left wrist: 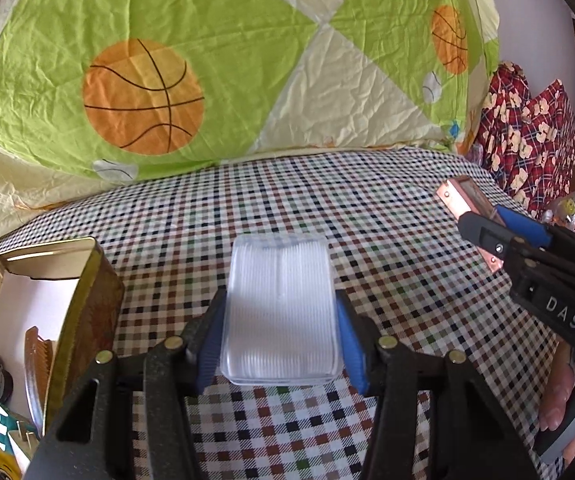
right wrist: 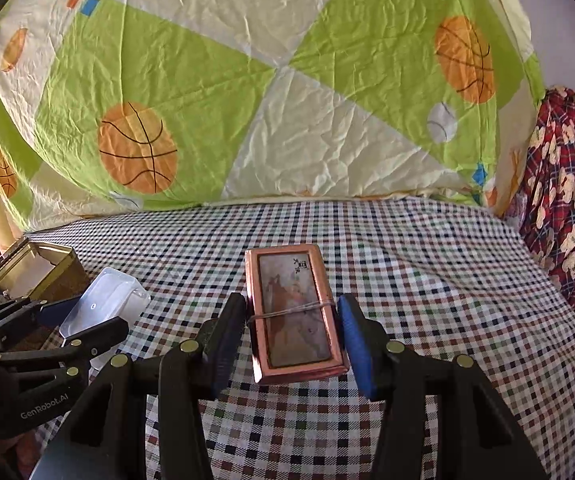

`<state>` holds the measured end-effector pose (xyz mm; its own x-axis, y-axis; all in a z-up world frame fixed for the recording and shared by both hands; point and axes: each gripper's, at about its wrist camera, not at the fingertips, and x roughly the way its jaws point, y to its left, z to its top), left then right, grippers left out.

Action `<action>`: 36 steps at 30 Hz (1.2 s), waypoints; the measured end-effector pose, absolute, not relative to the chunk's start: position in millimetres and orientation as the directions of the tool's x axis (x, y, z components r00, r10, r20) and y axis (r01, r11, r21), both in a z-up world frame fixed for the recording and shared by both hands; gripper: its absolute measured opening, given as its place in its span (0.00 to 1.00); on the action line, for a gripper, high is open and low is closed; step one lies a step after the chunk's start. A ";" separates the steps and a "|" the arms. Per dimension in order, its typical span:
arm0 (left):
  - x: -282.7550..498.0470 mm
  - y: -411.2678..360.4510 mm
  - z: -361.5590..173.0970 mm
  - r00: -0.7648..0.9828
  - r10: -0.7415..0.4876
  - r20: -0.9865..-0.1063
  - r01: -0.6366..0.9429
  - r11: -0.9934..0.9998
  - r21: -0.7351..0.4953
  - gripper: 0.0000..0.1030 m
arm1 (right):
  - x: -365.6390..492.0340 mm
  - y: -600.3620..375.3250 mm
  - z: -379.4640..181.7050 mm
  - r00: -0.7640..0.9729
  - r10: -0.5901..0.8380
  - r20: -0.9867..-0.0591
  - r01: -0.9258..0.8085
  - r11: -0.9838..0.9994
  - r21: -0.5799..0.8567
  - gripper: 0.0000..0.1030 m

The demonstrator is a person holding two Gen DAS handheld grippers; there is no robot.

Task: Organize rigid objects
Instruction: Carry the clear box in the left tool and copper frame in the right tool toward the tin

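My left gripper (left wrist: 281, 340) is shut on a clear ribbed plastic box (left wrist: 281, 312), held above the checked cloth (left wrist: 327, 208). My right gripper (right wrist: 293, 340) is shut on a flat copper-framed case (right wrist: 293, 312) with a picture on its lid and a thin band across it. In the left wrist view the right gripper (left wrist: 483, 236) and the case (left wrist: 463, 196) are at the right. In the right wrist view the left gripper (right wrist: 87, 320) and the plastic box (right wrist: 103, 300) are at the left.
An open gold tin (left wrist: 79, 300) at the left holds a comb (left wrist: 37, 360) and small items; it also shows in the right wrist view (right wrist: 43, 268). A green basketball quilt (left wrist: 207, 60) rises behind the cloth. Red patterned fabric (left wrist: 527, 136) lies at the right.
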<state>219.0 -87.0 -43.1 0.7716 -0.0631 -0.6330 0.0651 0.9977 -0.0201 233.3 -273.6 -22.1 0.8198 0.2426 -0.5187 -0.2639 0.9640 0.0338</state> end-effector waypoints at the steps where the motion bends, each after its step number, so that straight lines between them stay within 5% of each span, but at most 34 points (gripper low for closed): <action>1: 217.2 -85.7 -42.2 0.777 -0.061 -0.627 0.063 0.998 -0.019 0.50 | 232.5 -272.3 -21.7 0.822 0.242 -0.515 -0.266 0.963 0.028 0.49; 36: 160.0 -75.1 -20.7 0.895 0.001 -0.447 0.006 1.000 0.015 0.50 | 194.4 -271.1 -6.5 0.883 0.243 -0.402 -0.254 0.967 0.027 0.49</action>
<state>160.0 -75.1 -20.7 0.8946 0.0014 -0.4469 0.0058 0.9999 0.0149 194.4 -271.1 -6.5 0.8829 0.2428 -0.4019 -0.2536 0.9669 0.0270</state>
